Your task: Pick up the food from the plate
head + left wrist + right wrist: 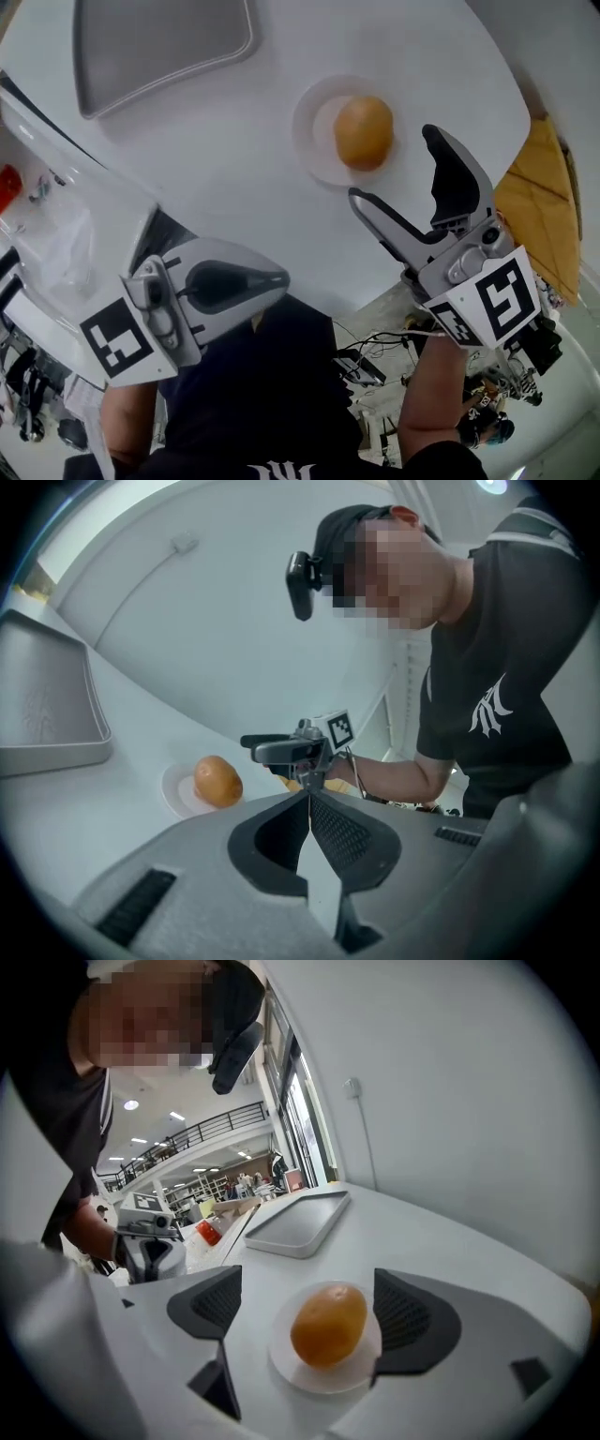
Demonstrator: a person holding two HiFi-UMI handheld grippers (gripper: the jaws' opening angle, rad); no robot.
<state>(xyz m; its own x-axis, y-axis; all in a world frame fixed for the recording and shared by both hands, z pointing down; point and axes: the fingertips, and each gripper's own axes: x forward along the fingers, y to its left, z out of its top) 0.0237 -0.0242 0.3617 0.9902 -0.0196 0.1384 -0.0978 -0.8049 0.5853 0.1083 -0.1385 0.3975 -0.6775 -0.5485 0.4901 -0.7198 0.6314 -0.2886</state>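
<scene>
Far-left part of the white surface (225, 159): a grey tray (159, 42), empty, lying flat close to the far edge.

L gripper (274, 278) hangs over the surface's near-left edge. Its jaws are closed tight w/ nothing btwn them, pads meeting in a line in the left gripper view. It is well apart from the plate.

Right of centre, near the surface's right edge: a small white plate (314, 141) w/ the food (364, 131) on it. The food is one round orange-brown piece, poss. a bread roll or a fruit; the skin detail is too soft to say. It sits a bit toward the plate's right side.

R gripper (393, 164) comes in from the near-right edge, jaws spread wide. In the right gripper view the food lies btwn the two dark pads, w/ a gap on each side; neither pad touches it. The plate rests flat on the surface.

Off the surface's right edge: a yellow-brown sheet (539, 197) lower down.
</scene>
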